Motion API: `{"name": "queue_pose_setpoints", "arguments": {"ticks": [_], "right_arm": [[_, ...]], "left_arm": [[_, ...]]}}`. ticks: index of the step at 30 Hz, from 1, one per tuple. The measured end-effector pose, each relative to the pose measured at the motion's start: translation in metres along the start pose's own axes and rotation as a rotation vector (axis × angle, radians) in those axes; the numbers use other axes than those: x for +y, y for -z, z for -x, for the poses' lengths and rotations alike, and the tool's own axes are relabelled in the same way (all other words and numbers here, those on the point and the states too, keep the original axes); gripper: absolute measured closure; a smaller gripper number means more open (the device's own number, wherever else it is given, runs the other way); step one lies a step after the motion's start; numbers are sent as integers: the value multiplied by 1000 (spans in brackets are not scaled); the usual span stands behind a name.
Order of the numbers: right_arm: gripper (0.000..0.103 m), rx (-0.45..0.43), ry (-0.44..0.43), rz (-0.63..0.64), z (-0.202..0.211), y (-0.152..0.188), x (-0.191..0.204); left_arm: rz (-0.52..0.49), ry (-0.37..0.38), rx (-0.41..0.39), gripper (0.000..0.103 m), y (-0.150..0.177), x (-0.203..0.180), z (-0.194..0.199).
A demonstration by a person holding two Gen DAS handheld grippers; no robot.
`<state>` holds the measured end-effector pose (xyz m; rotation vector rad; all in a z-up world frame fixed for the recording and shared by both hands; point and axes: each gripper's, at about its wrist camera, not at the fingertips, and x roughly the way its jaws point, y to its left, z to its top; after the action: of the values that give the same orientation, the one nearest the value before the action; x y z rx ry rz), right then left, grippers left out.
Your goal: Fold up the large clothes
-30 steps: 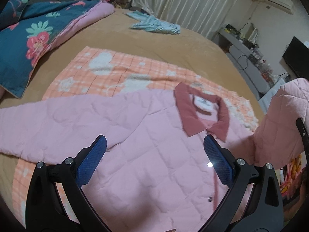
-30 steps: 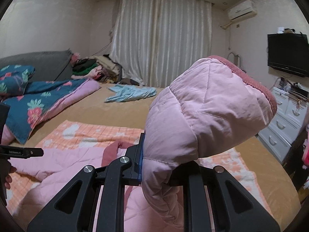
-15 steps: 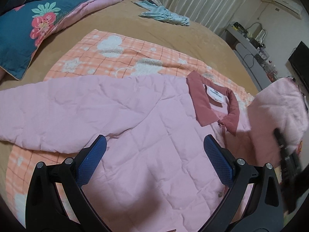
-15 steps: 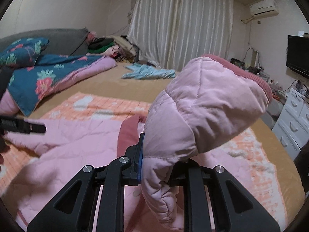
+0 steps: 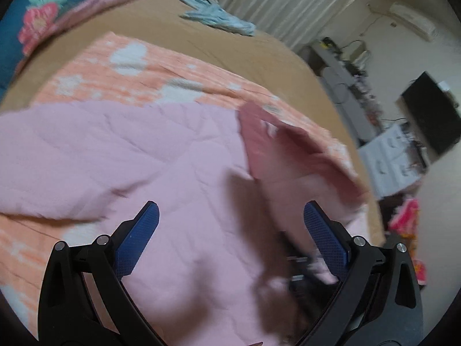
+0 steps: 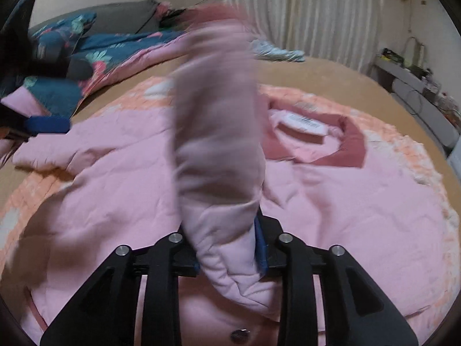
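Pink quilted jacket (image 6: 360, 201) lay spread front-up on the bed, and its sleeve (image 6: 216, 144) was found clamped in the right tool (image 6: 227, 248), both blue pads closed against the padded fabric. The sleeve rose upright from that tool and was blurred over most of its length. The left tool (image 5: 230, 230) was found spread wide apart with nothing between its blue pads (image 5: 138, 239), positioned above the jacket's body. In the left wrist view the raised sleeve appeared just beside the right-hand pad, also blurred, throwing a dark shadow on the quilting beneath.

Beyond the tools, the jacket's dark rose collar (image 6: 343, 147) lay open with a white label (image 6: 305, 124) showing inside it. A snap button (image 6: 239, 335) was visible on the front, near the right tool's frame. Under the jacket lay an orange checked blanket (image 5: 161, 66) on the tan bed cover (image 5: 161, 20). A blue floral quilt (image 6: 57, 57) sat at the head end. A light blue garment (image 5: 219, 20) lay well apart, near the curtains (image 6: 317, 14).
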<state>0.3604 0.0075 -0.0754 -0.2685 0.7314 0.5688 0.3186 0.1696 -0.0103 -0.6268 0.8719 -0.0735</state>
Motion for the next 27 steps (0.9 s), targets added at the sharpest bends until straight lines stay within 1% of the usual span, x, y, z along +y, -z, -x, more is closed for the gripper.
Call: {"name": "queue_pose_setpoints", "arguments": {"ticks": [2, 3, 4, 5, 6, 8, 10, 13, 16, 18, 19, 20, 21, 22, 24, 25, 26, 27], "right_arm": [[67, 20, -20, 29, -4, 4, 8], [61, 22, -30, 31, -3, 5, 9], [50, 27, -48, 34, -1, 7, 10], [40, 43, -75, 34, 1, 8, 12], [22, 61, -95, 24, 2, 9, 11], [21, 78, -123, -2, 7, 14, 10], [21, 80, -144, -27, 17, 17, 4], [21, 69, -177, -116, 38, 26, -13], [21, 49, -135, -169, 60, 33, -36], [21, 41, -111, -199, 72, 39, -51], [21, 35, -90, -217, 79, 44, -59], [21, 30, -60, -236, 87, 49, -68], [21, 23, -39, -254, 92, 53, -77], [21, 18, -30, -271, 96, 56, -85], [21, 2, 0, -317, 106, 65, -102], [21, -3, 20, -343, 112, 69, -112], [21, -6, 34, -358, 115, 73, -118], [21, -12, 54, -381, 122, 80, -128]], "left_arm": [[25, 45, 23, 9, 4, 0, -6], [39, 59, 35, 9, 7, 1, -9], [57, 72, 50, 9, 9, 2, -14], [70, 80, 61, 9, 11, 3, -17], [82, 88, 73, 9, 13, 4, -21], [103, 113, 105, 9, 19, 5, -30], [126, 115, 141, 9, 27, 7, -41], [170, 119, 186, 9, 39, 13, -56], [230, 145, 219, 9, 51, 19, -68], [245, 119, 231, 9, 57, 21, -74], [239, 100, 224, 12, 59, 19, -75], [225, 76, 215, 22, 60, 17, -75], [212, 59, 211, 30, 60, 15, -75], [186, 34, 207, 49, 60, 10, -75], [139, 2, 201, 62, 60, 0, -75], [114, -11, 196, 78, 58, -5, -73], [77, -39, 180, 83, 56, -10, -70], [41, -59, 165, 84, 53, -17, -67]]}}
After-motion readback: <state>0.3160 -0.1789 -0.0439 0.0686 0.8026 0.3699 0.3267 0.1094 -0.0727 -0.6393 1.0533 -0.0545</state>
